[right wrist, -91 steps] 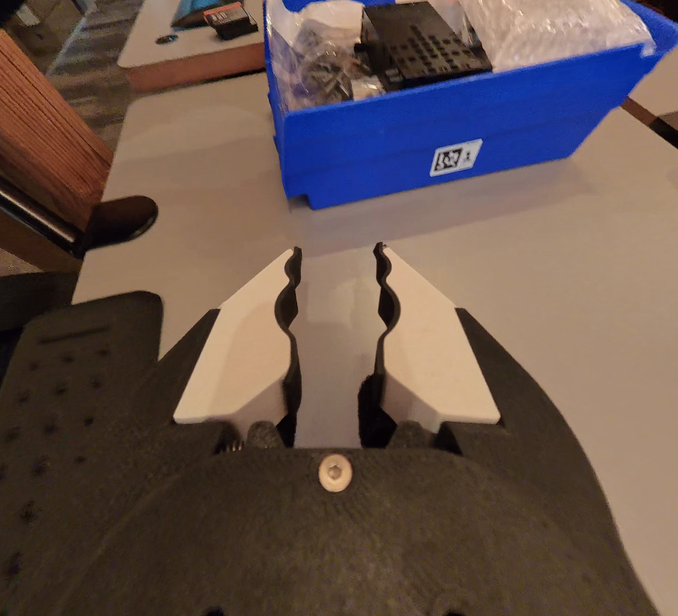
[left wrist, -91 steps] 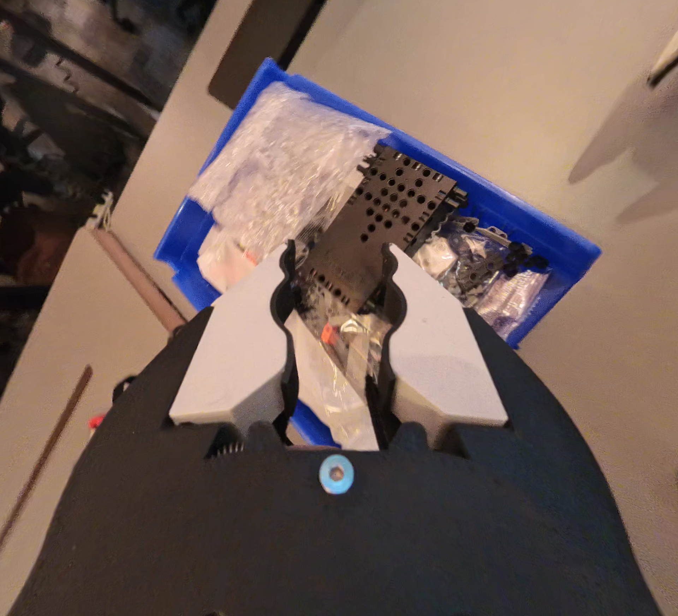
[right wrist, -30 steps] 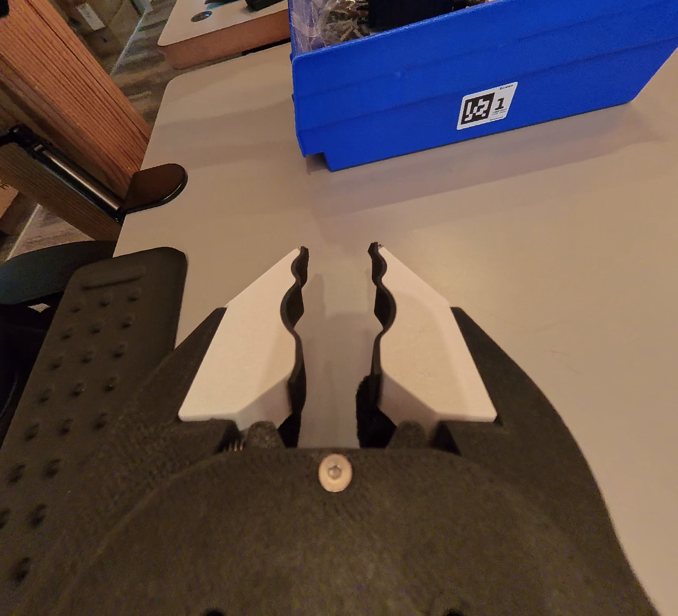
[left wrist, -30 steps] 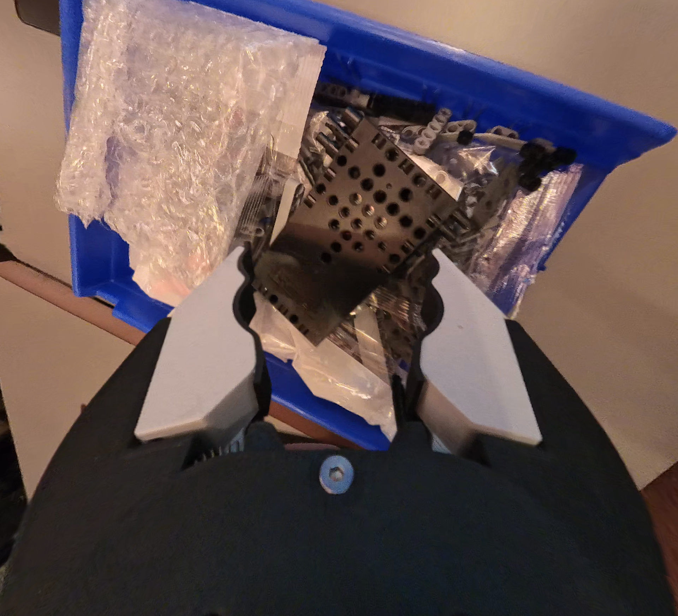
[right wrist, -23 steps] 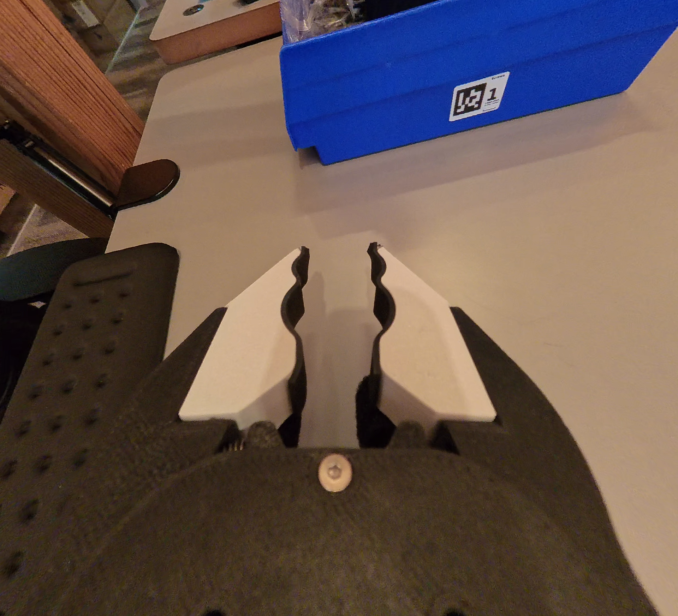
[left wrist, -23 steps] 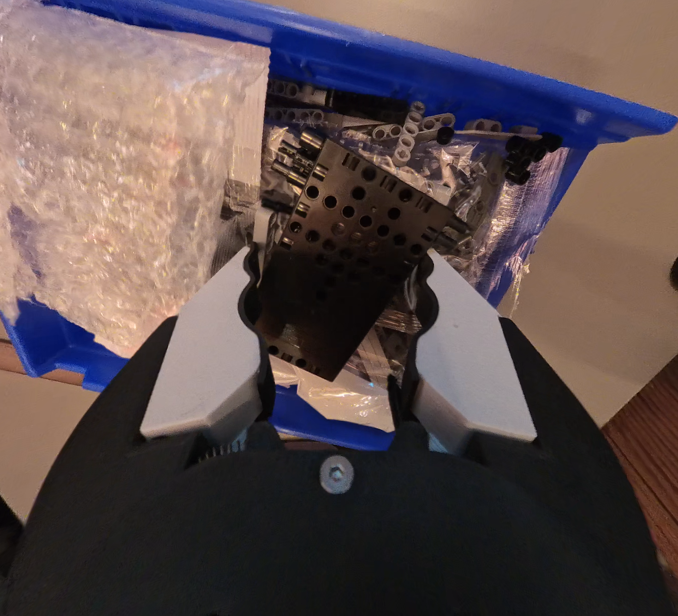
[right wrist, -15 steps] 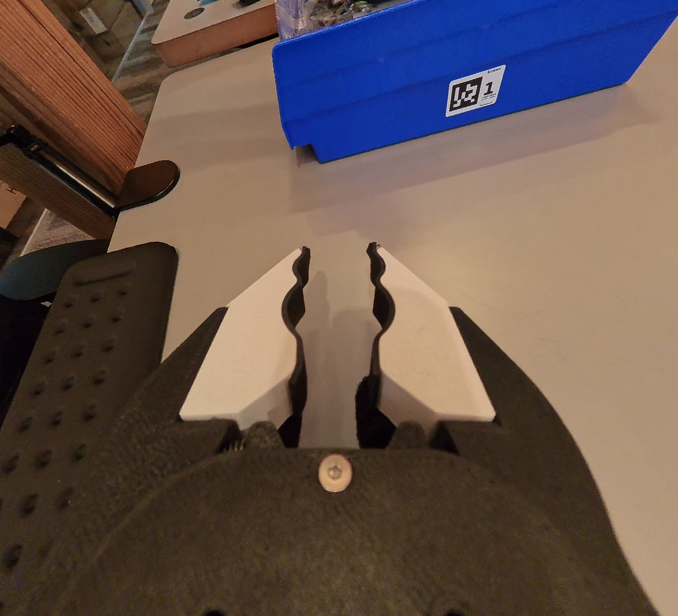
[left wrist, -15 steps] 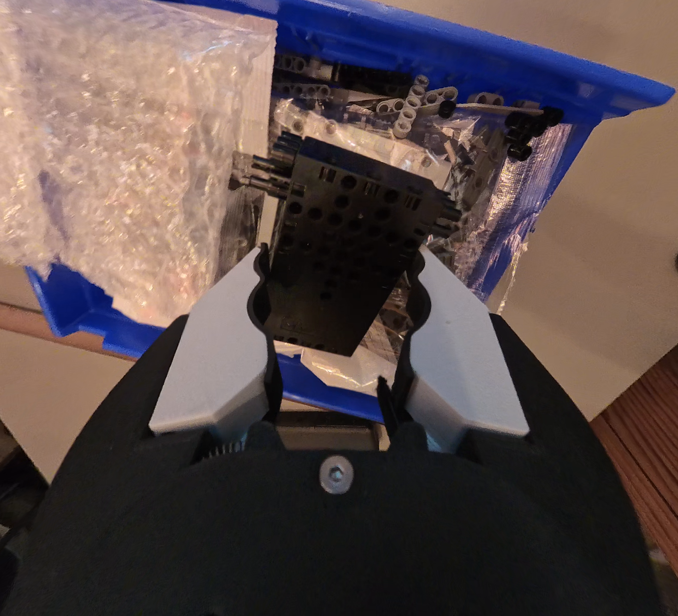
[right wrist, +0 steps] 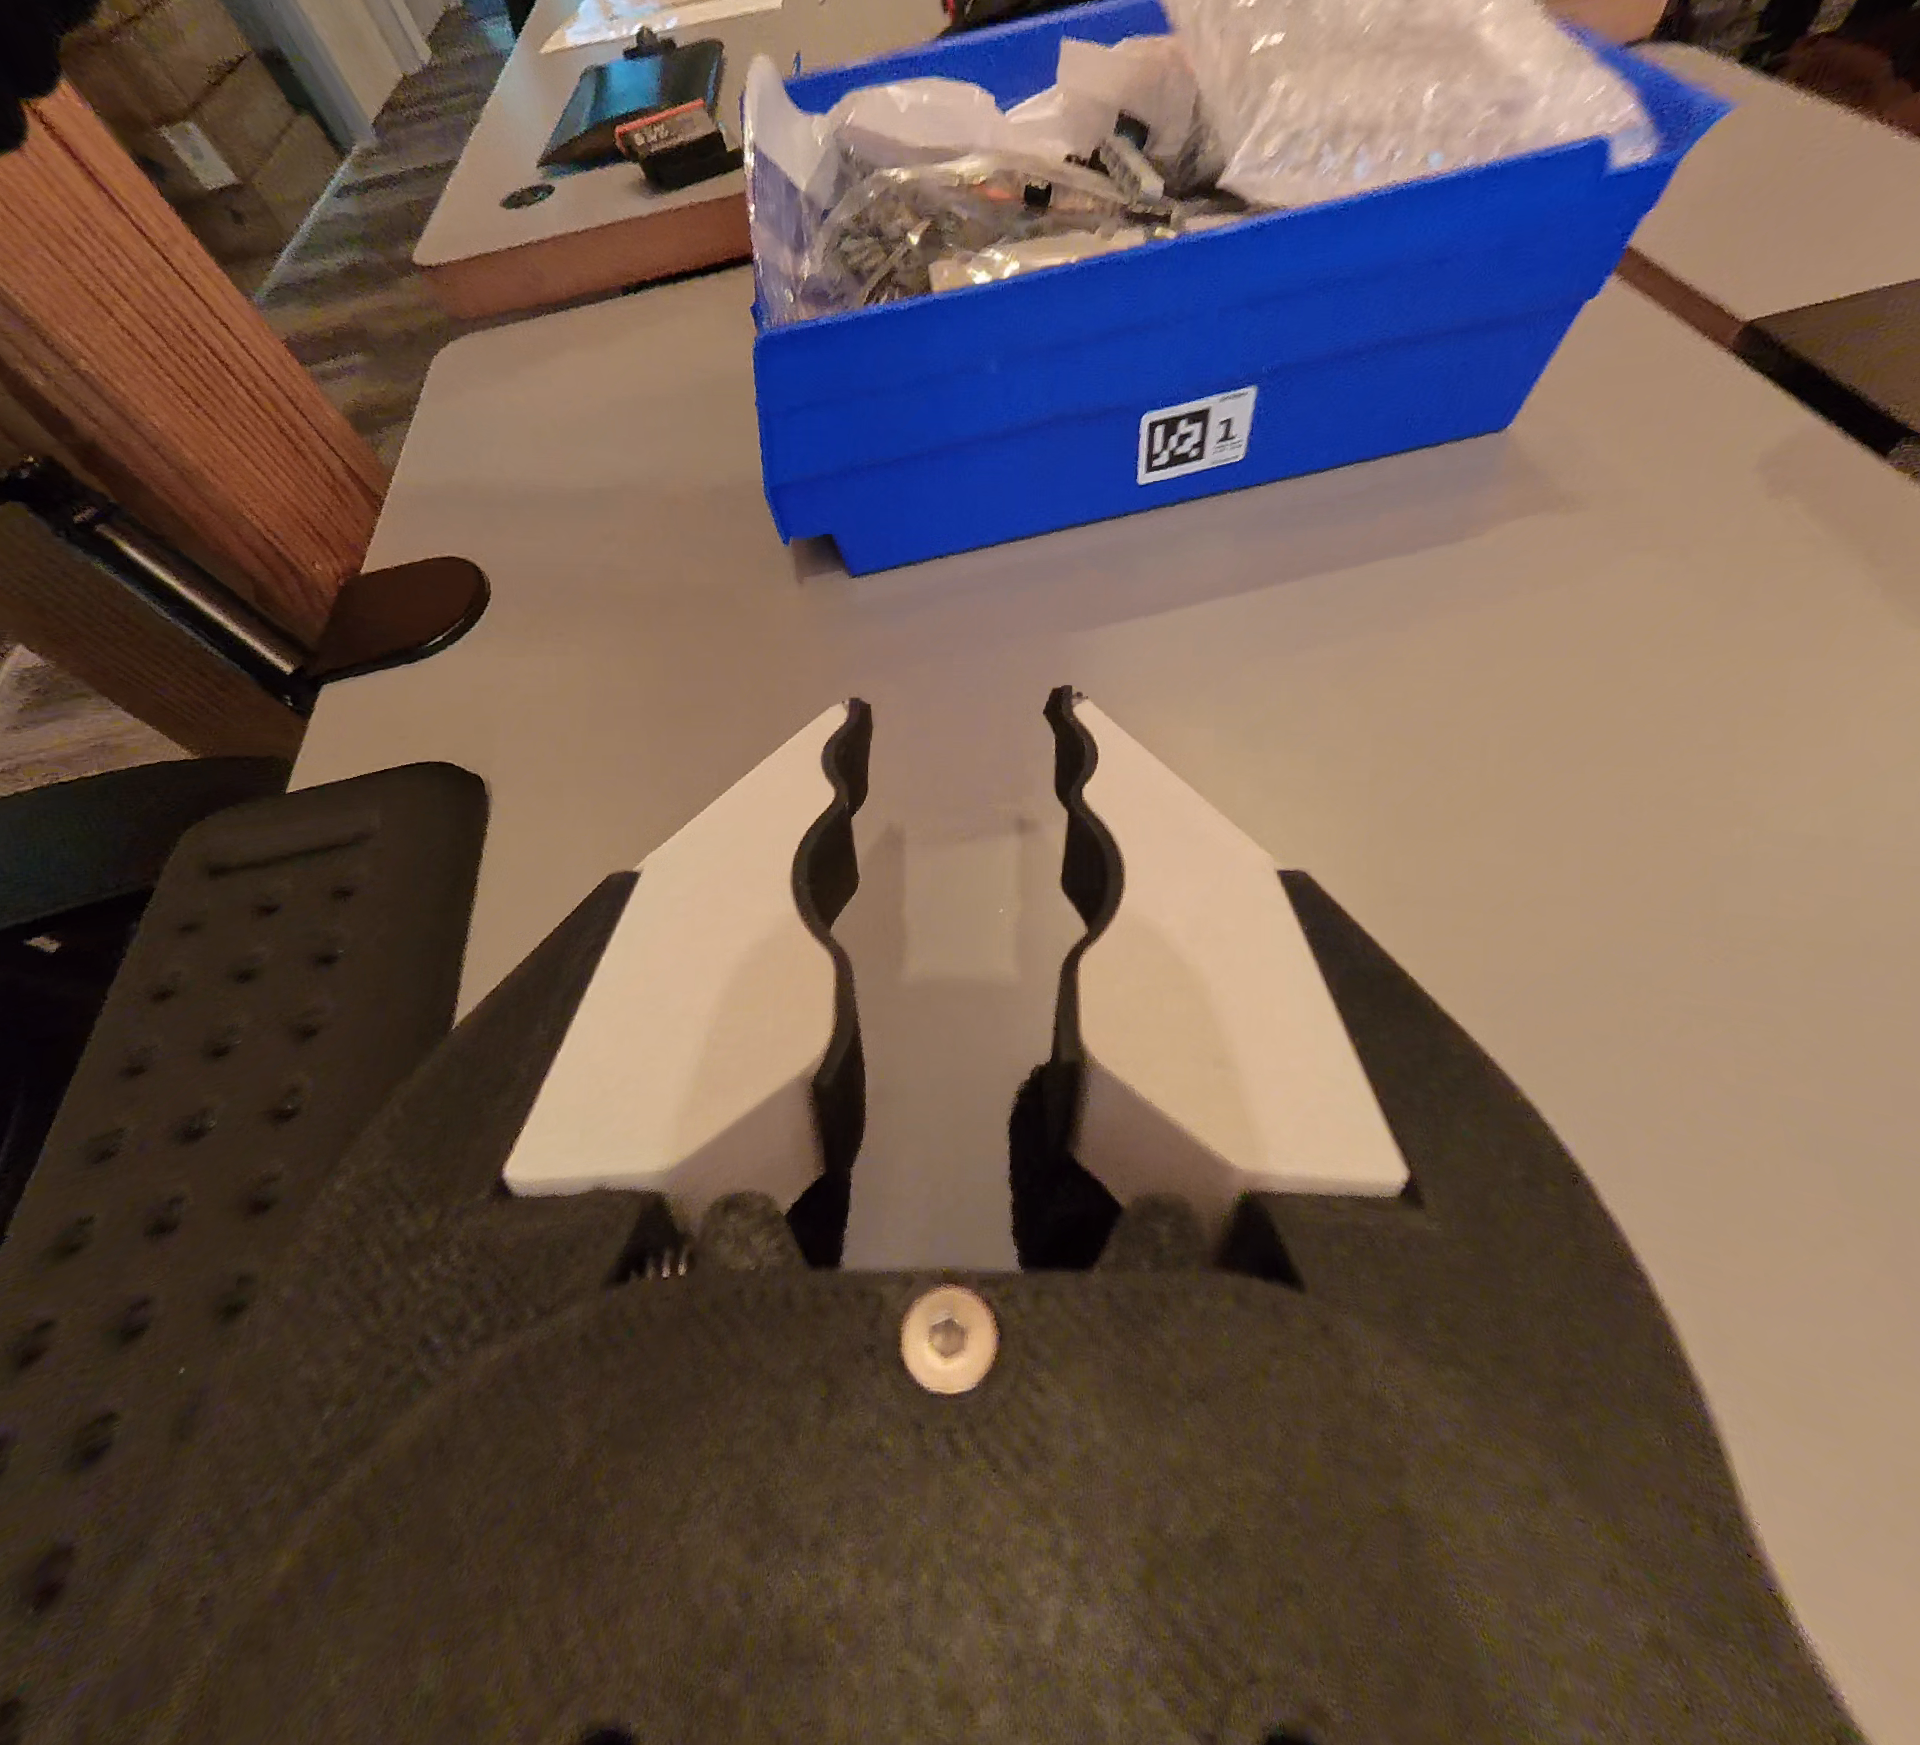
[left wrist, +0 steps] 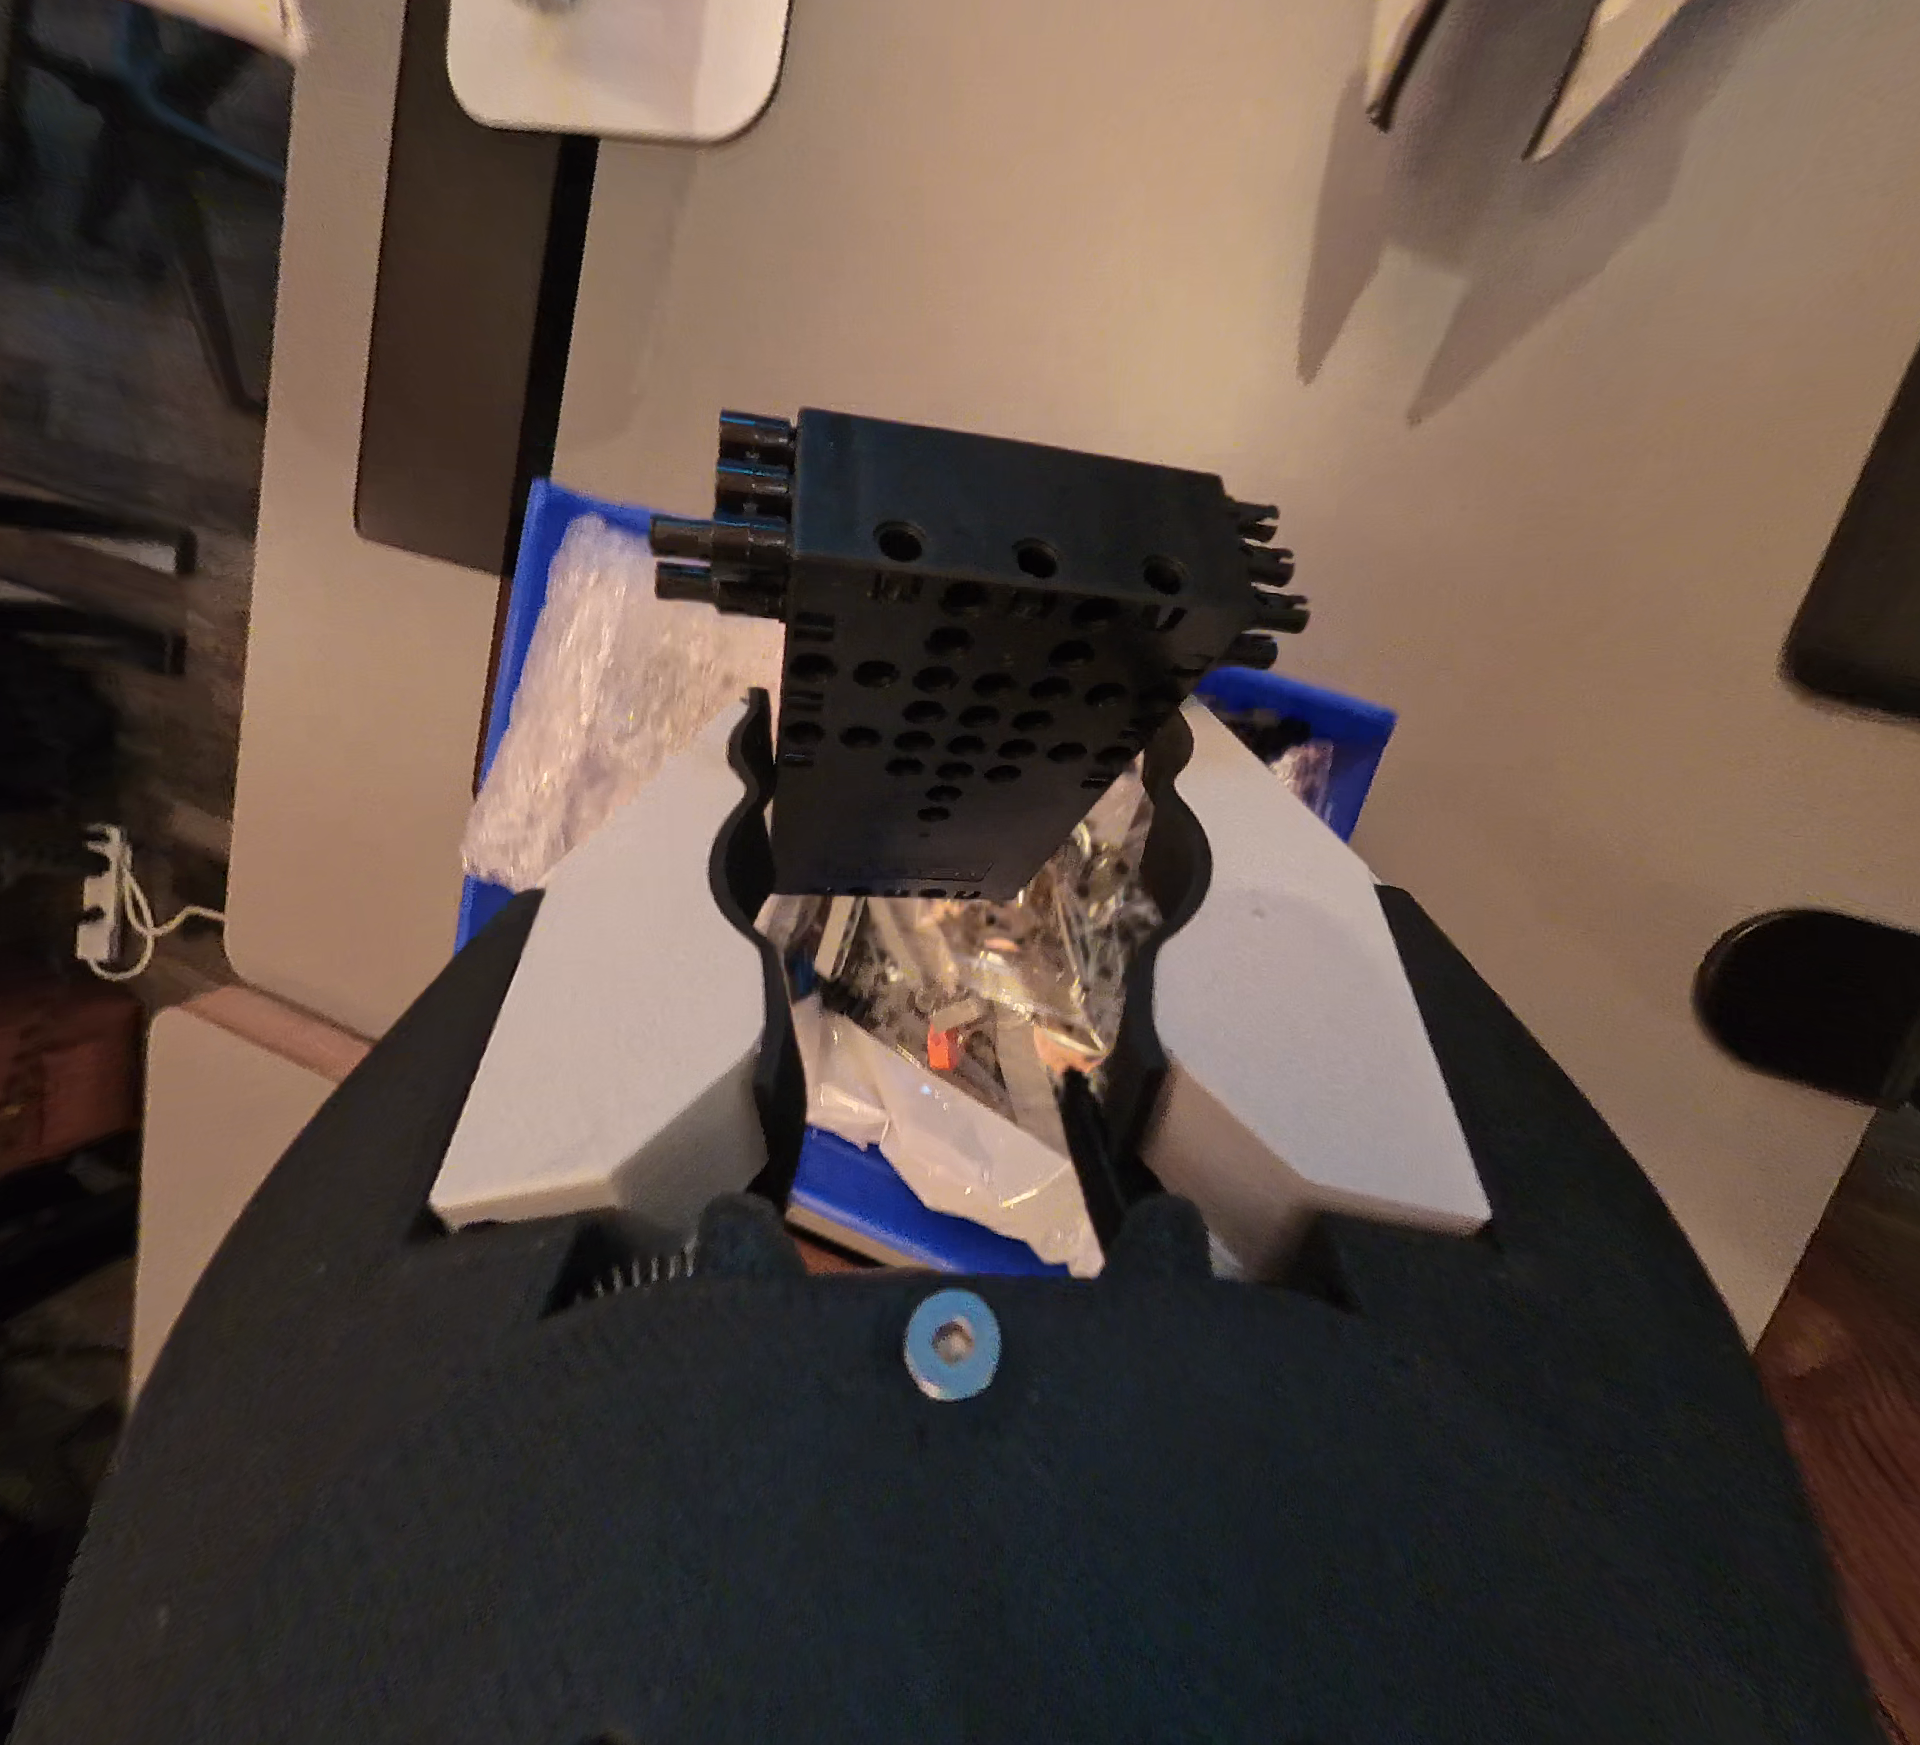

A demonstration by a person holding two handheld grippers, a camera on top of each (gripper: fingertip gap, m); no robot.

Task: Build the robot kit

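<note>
Gripping a black perforated block (left wrist: 977, 656) between its fingertips, our left gripper (left wrist: 961, 739) holds it above the blue bin (right wrist: 1195, 365), whose bagged small parts (left wrist: 966, 989) show beneath the fingers. Our right gripper (right wrist: 958, 708) hovers over the grey table (right wrist: 1455, 708), fingers narrowly parted and empty, the bin ahead.

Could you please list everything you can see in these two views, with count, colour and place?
bin: one, blue, on the grey table.
perforated block: one, black, pegs on its sides, raised above the bin.
bubble wrap: one, clear, in the bin.
bags of small parts: several, clear, in the bin.
flat case: one, black, on the far table.
left gripper: one, grey fingers, jaws shut on the block.
right gripper: one, white fingers, jaws apart, empty, over the table.
</note>
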